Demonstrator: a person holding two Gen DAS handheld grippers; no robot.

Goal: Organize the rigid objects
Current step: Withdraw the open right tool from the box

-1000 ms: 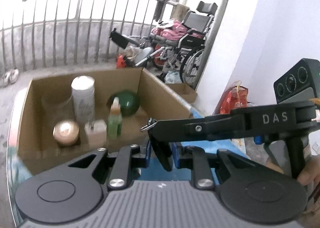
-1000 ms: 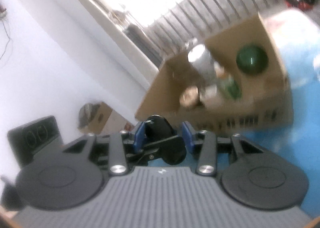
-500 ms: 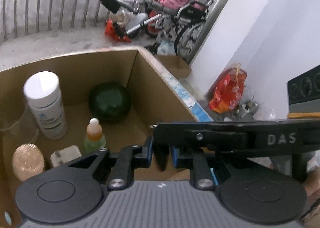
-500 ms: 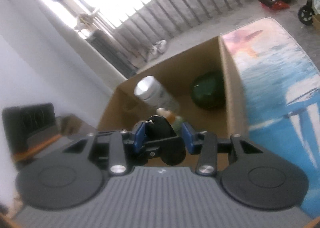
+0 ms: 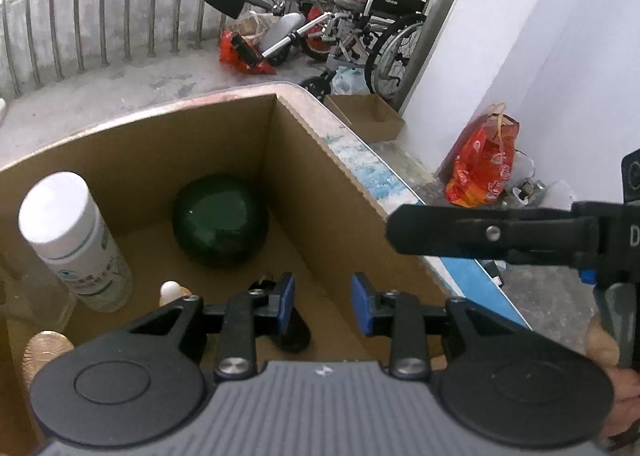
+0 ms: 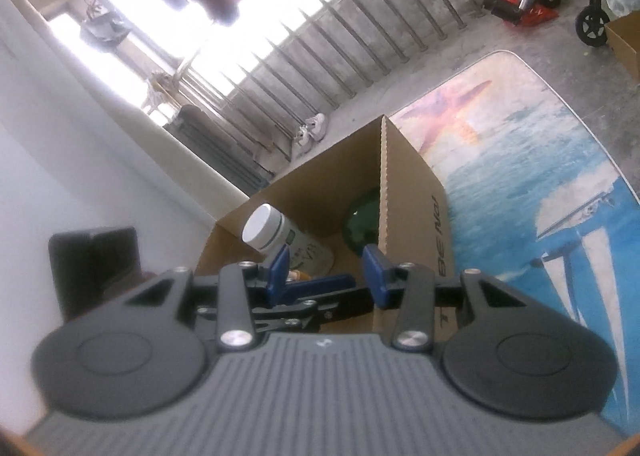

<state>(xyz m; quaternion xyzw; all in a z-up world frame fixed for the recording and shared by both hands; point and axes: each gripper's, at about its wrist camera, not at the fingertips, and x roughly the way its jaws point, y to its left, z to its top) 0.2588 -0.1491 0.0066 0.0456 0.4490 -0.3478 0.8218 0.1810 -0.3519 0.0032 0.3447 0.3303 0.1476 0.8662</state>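
Brown cardboard box (image 5: 320, 160) on printed tabletop (image 6: 540, 184). Inside: white bottle (image 5: 76, 244) upright at left, dark green round object (image 5: 220, 224) in far right corner, black small object (image 5: 294, 332) on floor below left gripper (image 5: 322, 304). Left jaws apart, empty. Right gripper (image 6: 326, 268) beside box, jaws apart, empty.

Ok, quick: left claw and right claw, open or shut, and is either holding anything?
Left claw: open, holding nothing.
Right claw: open, holding nothing.
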